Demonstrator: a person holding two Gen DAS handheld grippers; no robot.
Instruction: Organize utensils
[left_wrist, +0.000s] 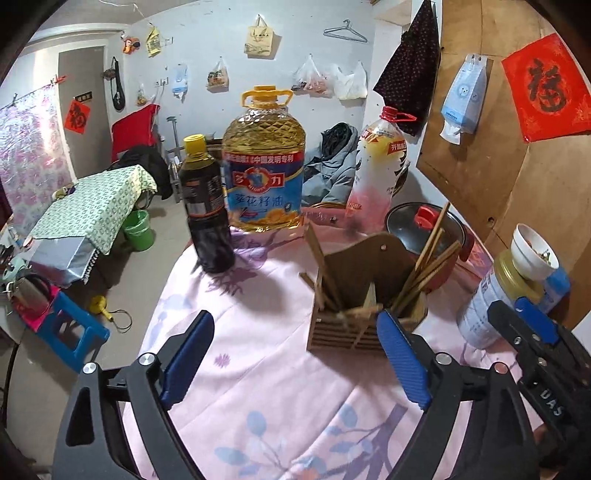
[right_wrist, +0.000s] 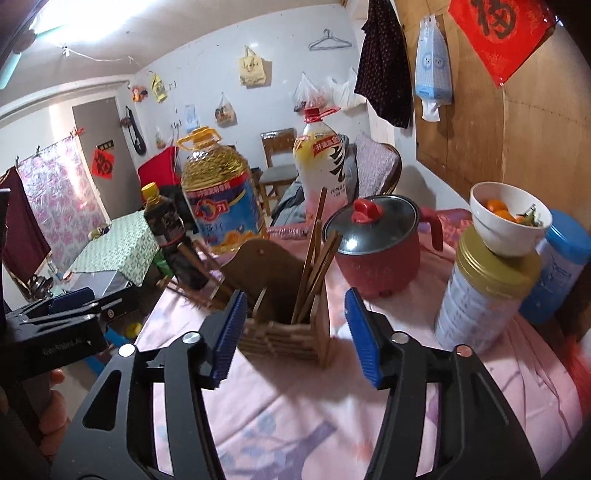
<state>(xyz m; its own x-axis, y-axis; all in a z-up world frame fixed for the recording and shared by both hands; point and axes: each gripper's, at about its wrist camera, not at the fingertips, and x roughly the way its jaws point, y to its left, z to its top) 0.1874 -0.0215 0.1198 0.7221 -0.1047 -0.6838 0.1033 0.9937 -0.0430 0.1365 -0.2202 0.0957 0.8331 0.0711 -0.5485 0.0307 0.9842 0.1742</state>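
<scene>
Grippers: left gripper (left_wrist: 295, 354) spread wide, right gripper (right_wrist: 295, 336) half-spread; both empty, near chopstick holder (right_wrist: 288, 325).

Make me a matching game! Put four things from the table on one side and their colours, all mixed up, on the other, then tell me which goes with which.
Things:
1. cooking pot
2. bowl
3. chopstick holder
4. sauce bottle cap

Colours:
A. white
B. yellow
C. red
D. brown wood

Pairs: 1-C, 2-A, 3-D, 4-B
</scene>
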